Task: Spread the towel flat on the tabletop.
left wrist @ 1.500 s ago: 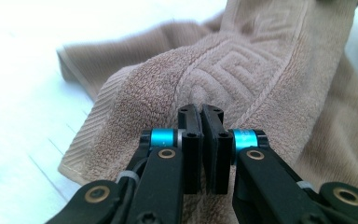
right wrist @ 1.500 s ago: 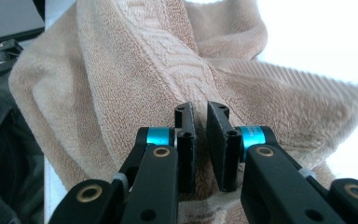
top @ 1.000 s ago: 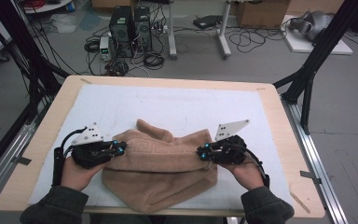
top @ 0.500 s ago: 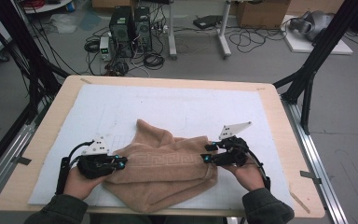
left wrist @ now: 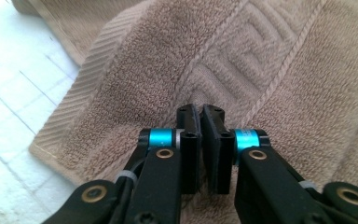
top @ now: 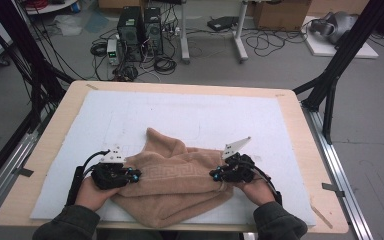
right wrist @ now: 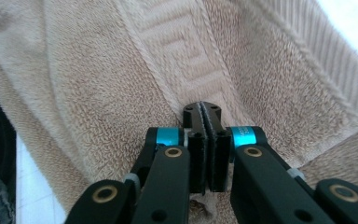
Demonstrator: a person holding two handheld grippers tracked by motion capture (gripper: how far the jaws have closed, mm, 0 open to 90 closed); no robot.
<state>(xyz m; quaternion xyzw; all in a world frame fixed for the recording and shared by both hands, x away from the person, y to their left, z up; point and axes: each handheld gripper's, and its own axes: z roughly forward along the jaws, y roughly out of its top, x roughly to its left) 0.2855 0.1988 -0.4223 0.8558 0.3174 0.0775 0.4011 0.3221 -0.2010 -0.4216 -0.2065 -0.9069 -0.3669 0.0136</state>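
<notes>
High view: a tan towel (top: 172, 187) is seen lying rumpled on the white mat (top: 195, 115) of the surface, towards the near edge. Both forearms are brought in from the bottom of the view, hands low and roughly level with each other. The left gripper (top: 136, 177) is held at the towel's left side, pointed inward to the right; the right gripper (top: 213, 175) is held at the towel's right side, pointed inward to the left.

Left gripper view: the jaws are seen pressed together, with a fold of towel (left wrist: 261, 60) pinched between the pads. The patterned border is spread beyond the tips, and a hemmed corner lies on the mat at the left.

Right gripper view: the jaws have just been closing and are now pressed together, with towel (right wrist: 98, 84) edge caught between them near the patterned band.
</notes>
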